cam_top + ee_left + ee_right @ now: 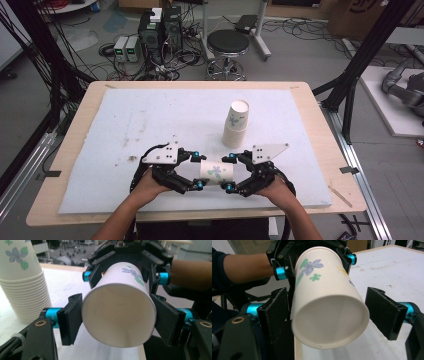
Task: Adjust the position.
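Right, the left gripper (200, 171) has both pads pressed on the mouth end of the paper cup (216, 172), which lies sideways between the two tools. The right gripper (230, 173) sits around the cup's base end with its jaws apart, one pad clear of the wall. The cup bears a purple flower print with green leaves. Just behind both hands runs the mat's (150, 120) near edge. Ahead of the right gripper stands a cup stack (236, 125); ahead of the left, bare mat.
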Demonstrator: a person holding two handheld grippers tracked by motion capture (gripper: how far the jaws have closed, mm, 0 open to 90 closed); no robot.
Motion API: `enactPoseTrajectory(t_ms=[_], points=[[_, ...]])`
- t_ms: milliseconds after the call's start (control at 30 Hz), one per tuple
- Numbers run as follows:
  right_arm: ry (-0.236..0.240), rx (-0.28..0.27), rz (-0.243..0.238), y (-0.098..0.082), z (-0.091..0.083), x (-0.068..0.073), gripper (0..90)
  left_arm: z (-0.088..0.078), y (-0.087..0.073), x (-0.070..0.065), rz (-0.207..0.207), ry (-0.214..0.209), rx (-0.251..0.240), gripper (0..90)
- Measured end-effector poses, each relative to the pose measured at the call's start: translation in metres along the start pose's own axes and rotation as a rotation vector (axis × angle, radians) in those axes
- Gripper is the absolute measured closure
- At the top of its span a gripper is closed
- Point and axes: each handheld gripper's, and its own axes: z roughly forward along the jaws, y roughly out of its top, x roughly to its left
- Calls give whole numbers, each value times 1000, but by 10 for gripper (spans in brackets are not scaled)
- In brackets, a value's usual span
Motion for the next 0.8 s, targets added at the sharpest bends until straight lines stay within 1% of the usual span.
enactPoseTrajectory(t_ms=[33,67,100,133,167,200,233,267,300,333,367,400,433,467,500,533,567,600,633,733,767,800], points=[[-9,5,-4,1,0,0,205,0,0,0,0,0,0,296],[-17,9,-9,1,-1,1,205,-1,3,0,0,14,31,296],[-17,9,-9,1,-1,1,205,-1,3,0,0,14,31,296],[-28,21,-20,3,-1,1,205,-3,7,0,4,28,75,296],[-28,21,-20,3,-1,1,205,-3,7,0,4,28,75,297],[-43,38,-34,6,0,2,205,-3,11,0,9,39,126,299],[-43,38,-34,6,0,2,205,-3,11,0,9,39,126,299],[-62,61,-55,9,0,3,205,-4,16,0,25,45,178,299],[-73,76,-70,10,1,4,205,-4,18,0,31,48,197,300],[-78,88,-74,12,2,4,205,-5,21,1,36,49,215,301],[-78,88,-74,12,2,4,205,-5,21,1,36,49,215,302],[-95,119,-100,15,4,5,205,-5,25,1,45,53,247,304],[-95,119,-100,15,4,5,205,-5,25,1,45,53,247,304],[-113,148,-120,18,7,6,205,-5,27,1,50,56,263,305],[-113,170,-137,20,9,6,205,-5,30,1,58,58,290,306],[-123,185,-151,21,10,6,205,-4,32,1,62,61,302,307],[-132,200,-161,22,11,6,205,-4,34,1,65,63,327,307],[-132,200,-161,22,11,6,205,-4,34,1,65,63,327,307],[-135,234,-186,25,15,7,206,-3,37,1,69,66,363,306],[-140,266,-213,29,20,8,206,-2,42,2,79,76,415,307],[-140,266,-213,29,20,8,206,-2,42,2,79,76,415,307],[-144,295,-232,31,23,8,207,-2,45,3,80,81,444,307]])
